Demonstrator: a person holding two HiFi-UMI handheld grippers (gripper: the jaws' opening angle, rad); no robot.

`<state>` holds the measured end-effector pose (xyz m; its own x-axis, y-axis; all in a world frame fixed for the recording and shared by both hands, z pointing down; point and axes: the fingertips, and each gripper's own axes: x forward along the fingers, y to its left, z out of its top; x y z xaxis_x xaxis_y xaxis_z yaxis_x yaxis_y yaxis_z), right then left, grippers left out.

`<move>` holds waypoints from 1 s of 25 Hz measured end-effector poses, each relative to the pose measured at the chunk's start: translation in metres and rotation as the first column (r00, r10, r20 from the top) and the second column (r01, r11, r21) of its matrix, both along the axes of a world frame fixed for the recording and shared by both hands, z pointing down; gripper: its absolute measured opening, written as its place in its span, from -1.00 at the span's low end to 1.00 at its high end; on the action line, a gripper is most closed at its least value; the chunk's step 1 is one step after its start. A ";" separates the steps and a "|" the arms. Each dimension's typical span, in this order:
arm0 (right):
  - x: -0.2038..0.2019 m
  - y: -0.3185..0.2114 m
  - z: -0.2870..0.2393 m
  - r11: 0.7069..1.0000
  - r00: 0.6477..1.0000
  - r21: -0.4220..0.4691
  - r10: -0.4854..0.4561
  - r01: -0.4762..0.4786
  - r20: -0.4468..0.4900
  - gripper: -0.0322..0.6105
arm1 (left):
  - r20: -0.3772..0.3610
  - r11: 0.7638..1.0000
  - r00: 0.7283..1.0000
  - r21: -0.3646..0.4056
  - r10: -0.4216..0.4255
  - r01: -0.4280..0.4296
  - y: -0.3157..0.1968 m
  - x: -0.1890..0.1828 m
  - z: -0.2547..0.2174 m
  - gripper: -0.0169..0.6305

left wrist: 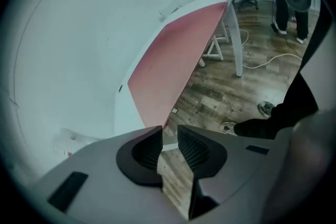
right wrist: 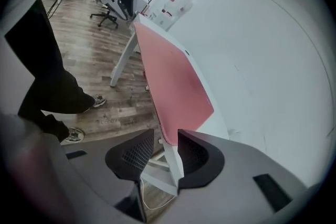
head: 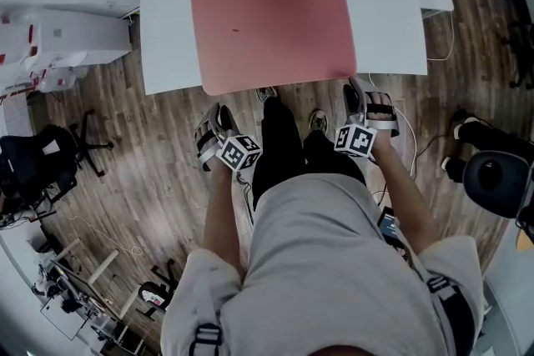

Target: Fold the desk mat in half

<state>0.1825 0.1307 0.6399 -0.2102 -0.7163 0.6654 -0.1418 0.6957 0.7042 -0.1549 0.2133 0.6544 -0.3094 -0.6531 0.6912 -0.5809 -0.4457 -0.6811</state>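
Observation:
A pink desk mat [head: 267, 21] lies flat and unfolded on a white table [head: 167, 37]. Both grippers hang just short of the table's near edge, over the wooden floor. My left gripper [head: 217, 114] is below the mat's near left corner, and its jaws [left wrist: 169, 139] stand a little apart with nothing between them. My right gripper [head: 357, 89] is close to the near right corner. Its jaws [right wrist: 166, 147] are wider apart, and the mat's corner [right wrist: 173, 81] and the table edge show through the gap without the pads pressing on them.
The person's legs and shoes [head: 279, 137] stand between the grippers. A black office chair [head: 33, 158] and a white unit [head: 50, 37] are at the left, another chair [head: 496, 179] at the right. Cables [head: 415, 150] trail on the floor.

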 end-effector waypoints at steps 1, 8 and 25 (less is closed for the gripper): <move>0.001 -0.001 0.003 1.000 1.000 -0.002 -0.001 0.001 -0.009 -0.42 | 0.042 1.000 0.999 0.007 0.021 -0.021 -0.005 -0.003 -0.002 -0.67; 0.001 -0.006 0.003 1.000 0.997 0.012 0.011 -0.010 -0.077 -0.39 | 0.147 0.993 0.982 -0.008 0.118 -0.118 -0.018 -0.005 0.008 -0.42; -0.002 -0.022 -0.017 0.997 0.996 0.042 0.070 -0.068 -0.060 -0.71 | 0.112 0.986 0.982 0.047 0.151 -0.157 -0.041 -0.005 -0.012 -0.84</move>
<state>0.1801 0.1085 0.6230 -0.1191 -0.7540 0.6460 -0.1439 0.6568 0.7402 -0.1603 0.1726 0.6420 -0.2725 -0.7352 0.6207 -0.4302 -0.4839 -0.7620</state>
